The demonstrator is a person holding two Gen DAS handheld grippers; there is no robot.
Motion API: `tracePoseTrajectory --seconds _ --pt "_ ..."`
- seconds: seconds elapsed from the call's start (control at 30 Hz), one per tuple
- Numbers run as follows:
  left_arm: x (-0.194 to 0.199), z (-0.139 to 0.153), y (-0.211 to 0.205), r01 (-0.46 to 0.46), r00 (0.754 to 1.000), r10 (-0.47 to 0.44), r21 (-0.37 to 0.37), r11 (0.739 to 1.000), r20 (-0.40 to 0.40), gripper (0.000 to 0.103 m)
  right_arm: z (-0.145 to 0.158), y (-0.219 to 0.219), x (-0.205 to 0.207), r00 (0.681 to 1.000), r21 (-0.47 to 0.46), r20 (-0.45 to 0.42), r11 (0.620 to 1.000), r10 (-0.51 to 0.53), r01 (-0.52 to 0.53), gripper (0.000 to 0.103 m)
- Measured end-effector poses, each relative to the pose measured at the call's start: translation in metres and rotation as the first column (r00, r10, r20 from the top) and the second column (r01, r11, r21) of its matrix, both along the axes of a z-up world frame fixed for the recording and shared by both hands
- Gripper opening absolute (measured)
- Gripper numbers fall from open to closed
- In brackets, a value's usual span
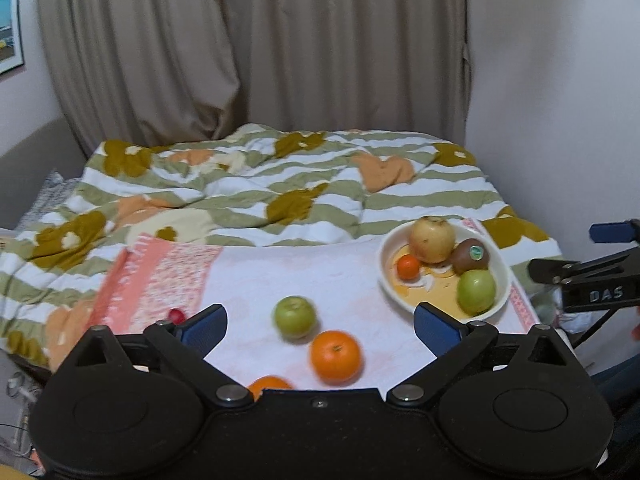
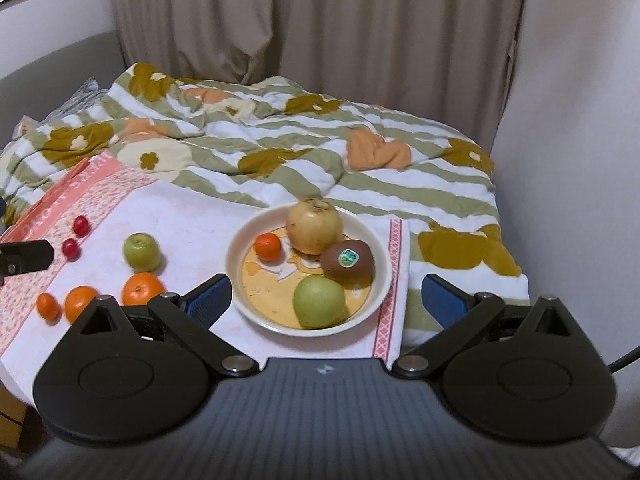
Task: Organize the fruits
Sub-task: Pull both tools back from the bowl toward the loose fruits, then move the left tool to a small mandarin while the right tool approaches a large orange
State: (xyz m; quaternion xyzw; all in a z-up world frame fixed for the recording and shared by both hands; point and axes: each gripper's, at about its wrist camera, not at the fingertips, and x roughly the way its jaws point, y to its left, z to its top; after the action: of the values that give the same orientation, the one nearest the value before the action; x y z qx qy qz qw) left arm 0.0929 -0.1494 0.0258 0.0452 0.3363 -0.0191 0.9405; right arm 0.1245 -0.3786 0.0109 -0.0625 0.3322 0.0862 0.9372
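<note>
A cream bowl on a white towel holds a yellowish apple, a kiwi, a green apple and a small orange. Loose on the towel lie a green apple, an orange, another orange, a small tangerine and two red cherry tomatoes. My left gripper hangs open above the loose fruit, holding nothing. My right gripper is open over the bowl's near side, empty.
The towel lies on a bed with a striped flowered duvet. Beige curtains hang behind, and a wall stands on the right. The right gripper's body shows at the left wrist view's right edge.
</note>
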Motion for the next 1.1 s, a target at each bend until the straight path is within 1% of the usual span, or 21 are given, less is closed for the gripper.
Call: tracePoseTrajectory --seconds 0.2,0.33,0.43,0.6,0.77,0.87,1.0,1.1 --pt "-0.027 -0.004 0.044 -0.035 0.999 0.035 0.002 0.999 -0.002 0.103 0.004 0.025 -0.019 1.0 0.063 -0.005 0.998 0.029 -0.028 0.103" --pt "-0.04 -0.013 0.075 -0.024 1.0 0.024 -0.006 1.0 -0.009 0.103 0.004 0.051 -0.034 0.999 0.091 -0.013 0.995 0.035 -0.034 0.103" --pt "-0.046 -0.021 0.097 -0.008 1.0 0.008 0.008 1.0 -0.011 0.103 0.0 0.075 -0.042 1.0 0.097 -0.016 0.995 0.027 -0.025 0.103" --pt "-0.046 -0.034 0.13 0.04 0.999 -0.039 0.026 0.999 -0.026 0.103 -0.009 0.112 -0.048 0.999 0.103 -0.039 0.995 -0.008 0.012 0.103" --pt "-0.039 -0.053 0.156 0.089 0.994 -0.088 0.016 0.996 -0.058 0.102 -0.026 0.144 -0.052 0.997 0.093 -0.065 0.994 -0.041 0.047 0.103" --pt "-0.033 -0.065 0.168 0.125 0.989 -0.124 0.011 0.992 -0.078 0.101 -0.038 0.16 -0.054 0.995 0.1 -0.081 0.993 -0.053 0.061 0.103" --pt "-0.026 -0.08 0.183 0.185 0.979 -0.183 0.006 0.983 -0.085 0.1 -0.057 0.179 -0.052 0.993 0.117 -0.104 0.991 -0.052 0.064 0.103" --pt "-0.022 -0.093 0.186 0.233 0.968 -0.231 0.008 0.972 -0.099 0.095 -0.069 0.192 -0.052 0.994 0.121 -0.104 0.992 -0.03 0.043 0.103"
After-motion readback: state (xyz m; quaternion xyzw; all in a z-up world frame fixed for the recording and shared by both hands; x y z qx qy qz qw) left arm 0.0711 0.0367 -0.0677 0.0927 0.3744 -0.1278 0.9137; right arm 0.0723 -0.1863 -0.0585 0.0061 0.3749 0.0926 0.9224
